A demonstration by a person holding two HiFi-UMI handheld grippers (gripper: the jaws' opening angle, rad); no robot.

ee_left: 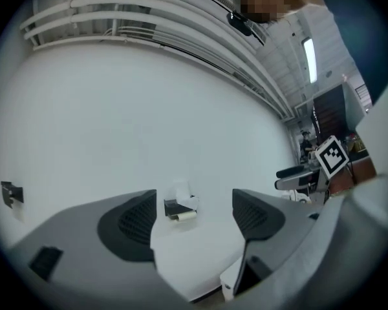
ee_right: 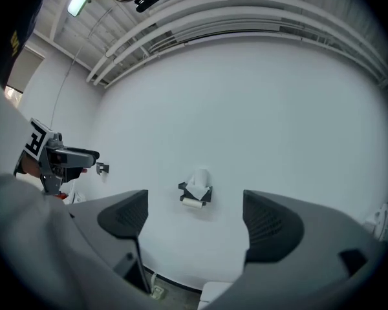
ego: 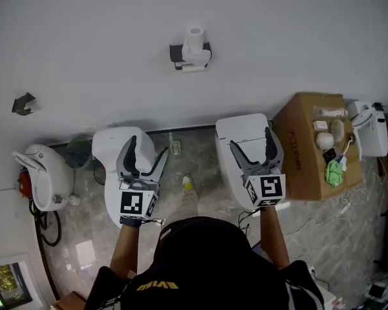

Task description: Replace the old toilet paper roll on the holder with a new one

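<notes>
Grey marbled floor (ego: 204, 154): left toilet (ego: 107, 150) and right toilet (ego: 236, 131) stand on it, cardboard box (ego: 301, 147) just beside the right one. Box top: small white items (ego: 323, 139), green one (ego: 335, 173). Wall holder (ego: 176, 52) carries upright paper roll (ego: 194, 37).

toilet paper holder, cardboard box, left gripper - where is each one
toilet paper holder (ego: 176, 52): head view, on its black bracket.
cardboard box (ego: 302, 144): head view, on its bare brown face.
left gripper (ego: 148, 147): head view, midway between its open fingertips.

i see a left toilet (ego: 105, 152) and a right toilet (ego: 239, 125) against the wall, with a cardboard box (ego: 299, 155) just beside the right one.
</notes>
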